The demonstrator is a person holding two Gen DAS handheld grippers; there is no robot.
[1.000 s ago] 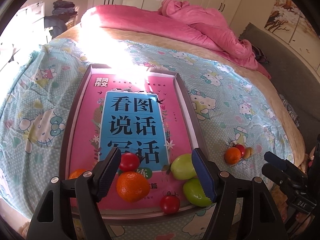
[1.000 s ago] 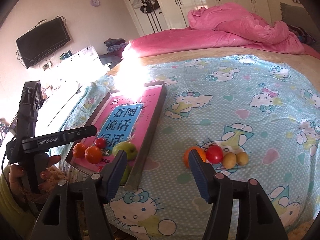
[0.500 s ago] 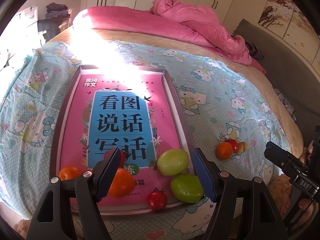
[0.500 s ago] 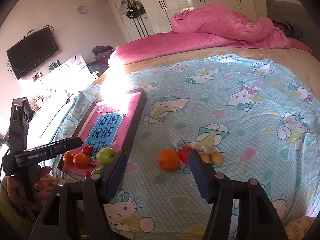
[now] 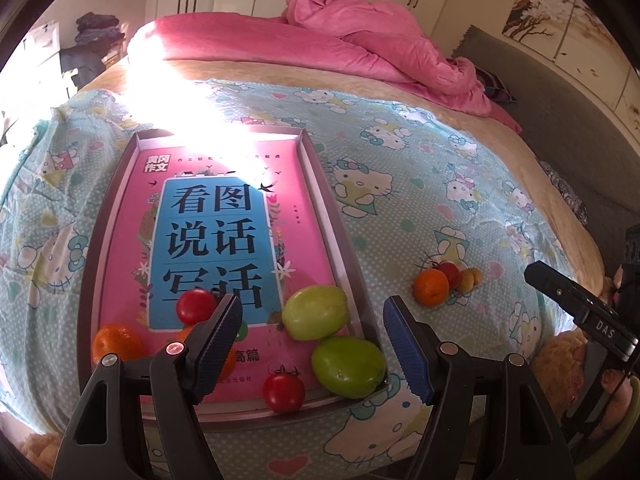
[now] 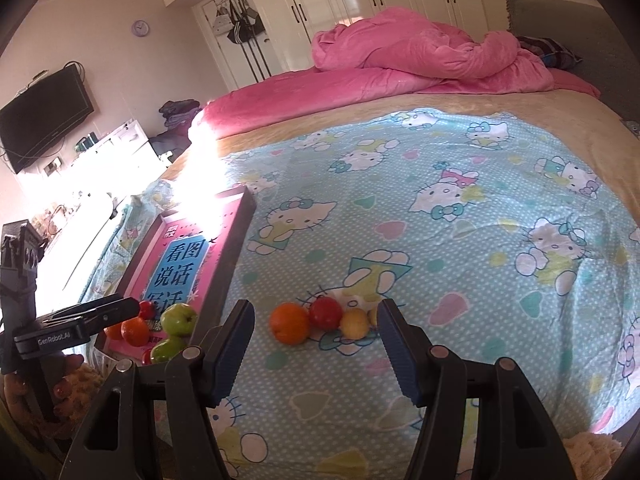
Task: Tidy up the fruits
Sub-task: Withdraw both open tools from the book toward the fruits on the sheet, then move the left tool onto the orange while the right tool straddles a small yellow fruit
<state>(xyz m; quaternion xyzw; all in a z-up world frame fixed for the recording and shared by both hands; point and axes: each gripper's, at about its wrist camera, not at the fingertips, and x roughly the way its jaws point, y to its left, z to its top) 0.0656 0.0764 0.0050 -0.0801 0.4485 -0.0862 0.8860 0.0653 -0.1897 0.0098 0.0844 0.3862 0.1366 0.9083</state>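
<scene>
Both sets of jaws are spread, nothing in them. The left gripper (image 5: 312, 344) hangs over the tray (image 5: 332, 216) end with green fruits (image 5: 314, 312), tomatoes and oranges; the right gripper (image 6: 316, 344) faces an orange (image 6: 289, 323), tomato and small yellow fruits on the bed (image 6: 440, 208).

A home bedroom: a wide bed with cartoon-cat printed turquoise sheet (image 6: 440, 248), rumpled pink duvet (image 6: 420, 56), tall white glossy wardrobes (image 6: 360, 4), wall-mounted black flat television (image 6: 44, 116)

Black plastic tool (image 5: 312, 344) arms, ribbed blue pads (image 5: 408, 354), silver screws, white "GenRobot.AI" lettering.
</scene>
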